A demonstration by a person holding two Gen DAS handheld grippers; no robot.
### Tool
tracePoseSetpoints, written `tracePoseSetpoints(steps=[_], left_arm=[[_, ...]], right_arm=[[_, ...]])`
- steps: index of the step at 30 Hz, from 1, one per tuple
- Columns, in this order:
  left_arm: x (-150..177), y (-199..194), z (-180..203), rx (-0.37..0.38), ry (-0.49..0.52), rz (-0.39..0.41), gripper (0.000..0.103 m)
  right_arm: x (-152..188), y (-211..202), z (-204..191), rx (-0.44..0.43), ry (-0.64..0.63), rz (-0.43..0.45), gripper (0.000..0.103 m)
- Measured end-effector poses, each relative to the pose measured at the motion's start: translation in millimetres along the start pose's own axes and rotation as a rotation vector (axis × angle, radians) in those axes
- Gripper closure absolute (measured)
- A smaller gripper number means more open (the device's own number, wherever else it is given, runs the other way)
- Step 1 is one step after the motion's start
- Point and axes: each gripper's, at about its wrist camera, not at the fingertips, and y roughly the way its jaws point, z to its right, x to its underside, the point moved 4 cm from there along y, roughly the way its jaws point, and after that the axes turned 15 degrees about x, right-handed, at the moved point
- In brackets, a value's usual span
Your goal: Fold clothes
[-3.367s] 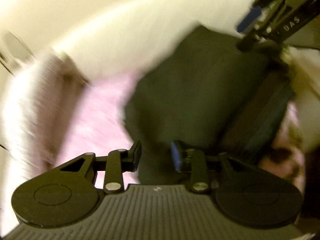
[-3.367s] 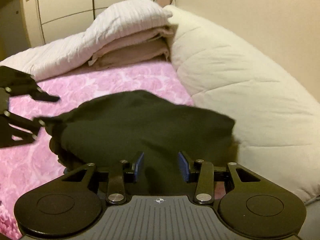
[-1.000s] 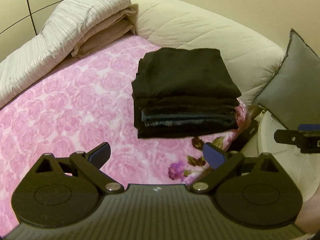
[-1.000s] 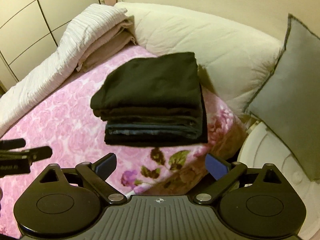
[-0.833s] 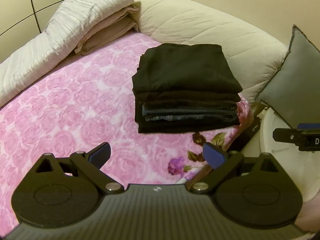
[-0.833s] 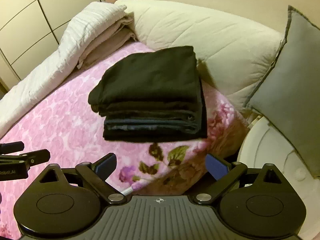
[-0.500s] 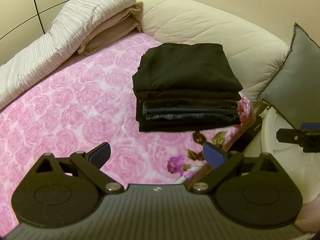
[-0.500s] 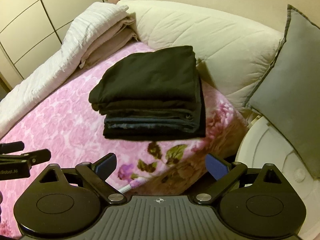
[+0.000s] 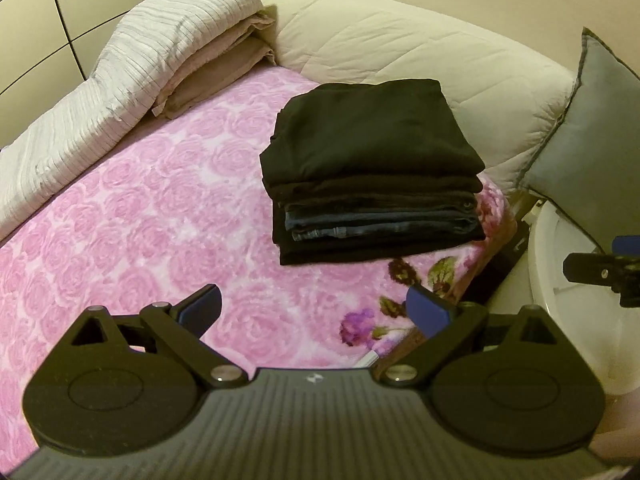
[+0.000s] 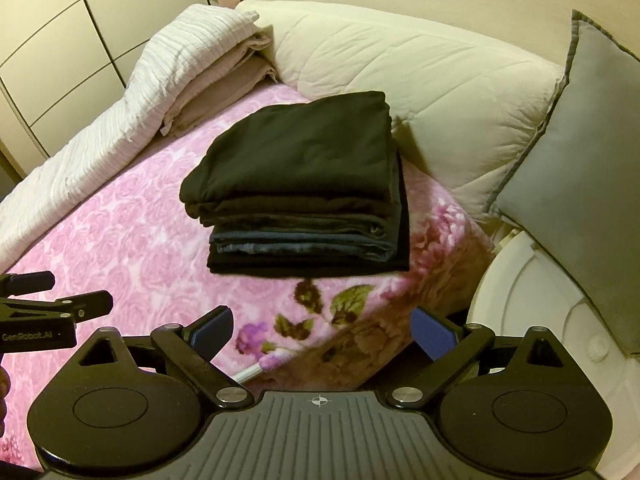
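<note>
A stack of folded dark clothes point(image 9: 368, 172) sits on the pink rose blanket point(image 9: 132, 208) near the bed's right corner; a black garment lies on top, with jeans among the layers below. It also shows in the right wrist view point(image 10: 304, 188). My left gripper point(image 9: 314, 310) is open and empty, held back from the stack above the blanket. My right gripper point(image 10: 322, 330) is open and empty, over the bed's corner. The left gripper shows at the left edge of the right wrist view point(image 10: 48, 300). One finger of the right gripper shows at the right edge of the left wrist view point(image 9: 600, 272).
A cream duvet point(image 9: 400, 52) lies along the wall behind the stack. Folded white and beige bedding point(image 9: 168, 60) sits at the bed's far left. A grey cushion point(image 10: 580, 140) leans at the right above a white round object point(image 10: 532, 300). Wardrobe doors point(image 10: 80, 20) stand behind.
3.4 s ago both grippers were nearly shut at the black garment; now both are open and drawn back, with the garment folded on top of the stack. Little movement in the last second.
</note>
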Motion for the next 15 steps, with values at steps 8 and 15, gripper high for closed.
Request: tracePoseSetpoints(steps=[8, 15], left_arm=[[-2.0, 4.4, 0.4, 0.018, 0.011, -0.011, 0.006], [-5.1, 8.0, -4.4, 0.011, 0.010, -0.027, 0.006]], right_arm=[[-2.1, 0.3, -4.0, -0.002, -0.019, 0.015, 0.005], [-7.4, 1.5, -7.8, -0.001, -0.029, 0.030, 0.005]])
